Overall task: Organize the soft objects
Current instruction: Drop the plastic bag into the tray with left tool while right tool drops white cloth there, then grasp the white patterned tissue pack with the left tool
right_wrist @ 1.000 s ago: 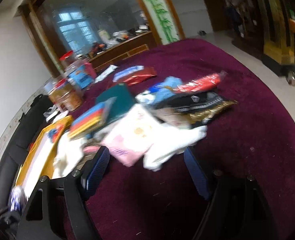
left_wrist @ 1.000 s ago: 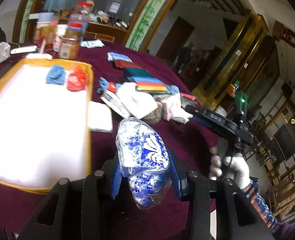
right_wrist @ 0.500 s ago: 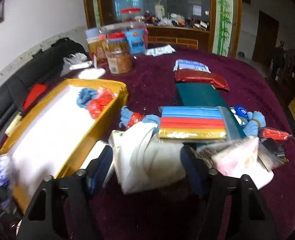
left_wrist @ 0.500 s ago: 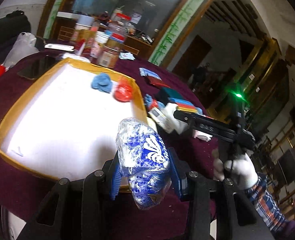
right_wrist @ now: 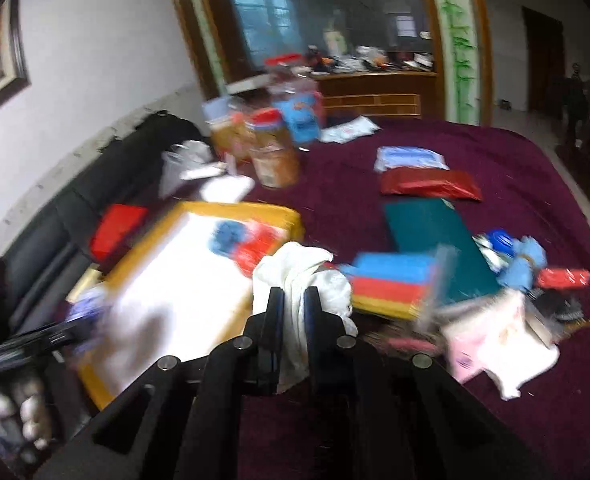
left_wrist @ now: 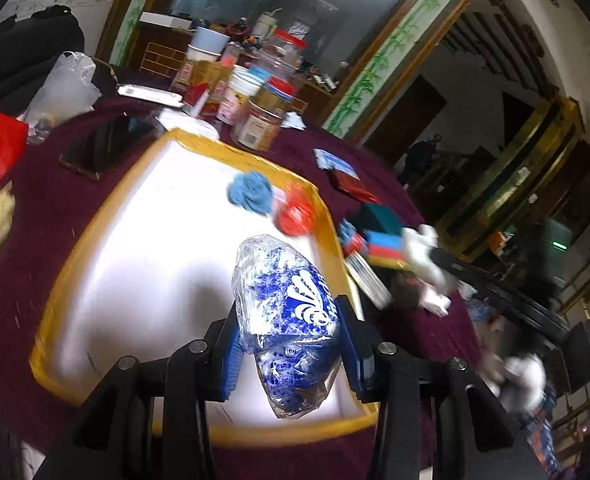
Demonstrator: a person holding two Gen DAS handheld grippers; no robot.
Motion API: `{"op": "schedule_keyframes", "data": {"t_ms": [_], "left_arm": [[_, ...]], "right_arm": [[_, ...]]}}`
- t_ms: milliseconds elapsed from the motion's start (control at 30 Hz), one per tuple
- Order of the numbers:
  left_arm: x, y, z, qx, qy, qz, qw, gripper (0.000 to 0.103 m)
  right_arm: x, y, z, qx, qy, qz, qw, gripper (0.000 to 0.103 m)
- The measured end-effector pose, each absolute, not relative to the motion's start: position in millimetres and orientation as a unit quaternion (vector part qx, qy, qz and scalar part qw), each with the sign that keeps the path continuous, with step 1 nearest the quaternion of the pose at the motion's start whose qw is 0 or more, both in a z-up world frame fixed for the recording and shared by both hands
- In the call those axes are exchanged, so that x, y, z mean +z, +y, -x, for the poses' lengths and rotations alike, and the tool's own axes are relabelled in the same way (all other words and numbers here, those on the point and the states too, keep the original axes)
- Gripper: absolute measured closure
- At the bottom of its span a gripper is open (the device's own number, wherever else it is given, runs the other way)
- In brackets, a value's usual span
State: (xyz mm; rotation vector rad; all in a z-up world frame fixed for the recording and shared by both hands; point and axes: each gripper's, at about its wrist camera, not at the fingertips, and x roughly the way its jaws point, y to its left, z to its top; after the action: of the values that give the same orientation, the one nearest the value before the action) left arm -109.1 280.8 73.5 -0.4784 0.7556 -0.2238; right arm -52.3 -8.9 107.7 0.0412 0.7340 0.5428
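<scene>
Left wrist view: the left gripper (left_wrist: 289, 342) is clamped on a crinkled clear plastic packet with blue and white print (left_wrist: 285, 312), held above the near part of a yellow-rimmed tray with a white floor (left_wrist: 329, 224). A blue cloth ball (left_wrist: 251, 194) and a red cloth ball (left_wrist: 295, 218) lie at the tray's far corner. The tray rests on the maroon tabletop (left_wrist: 39, 184). Right wrist view: the right gripper (right_wrist: 293, 308), its jaws having just been closing, now pinches a crumpled white cloth (right_wrist: 301, 276) beside the tray's right rim, left of a stack of blue, red and yellow sheets (right_wrist: 391, 282).
</scene>
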Motion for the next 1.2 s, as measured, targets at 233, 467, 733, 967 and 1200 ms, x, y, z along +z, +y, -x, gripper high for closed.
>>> {"op": "schedule_keyframes", "data": {"t_ms": [233,467,733,967,1200], "left_arm": [[62.1,302.9,17.9,-0.074,0.399,0.230,0.885,0.058],[46.2,321.6,-27.0,-0.013,0.406,0.227,0.885,0.042],[71.7,322.3,15.0,-0.044,0.379,0.248,0.890,0.035],[89.4,260.0,47.6,-0.104,0.377,0.200,0.898,0.027],[78.7,146.2,54.8,-0.171,0.409,0.080,0.893,0.027]], "right_arm": [[97.1,69.3,32.6,0.312,0.393,0.004,0.865,0.093],[57.3,121.4,-4.2,0.306,0.444,0.030,0.842,0.089],[81.3,85.2,2.2,0.296,0.392,-0.011,0.871,0.053],[95.8,-25.4,37.5,0.226,0.334,-0.044,0.914,0.040],[58.3,-107.3,44.9,0.149,0.338,-0.068,0.927,0.040]]}}
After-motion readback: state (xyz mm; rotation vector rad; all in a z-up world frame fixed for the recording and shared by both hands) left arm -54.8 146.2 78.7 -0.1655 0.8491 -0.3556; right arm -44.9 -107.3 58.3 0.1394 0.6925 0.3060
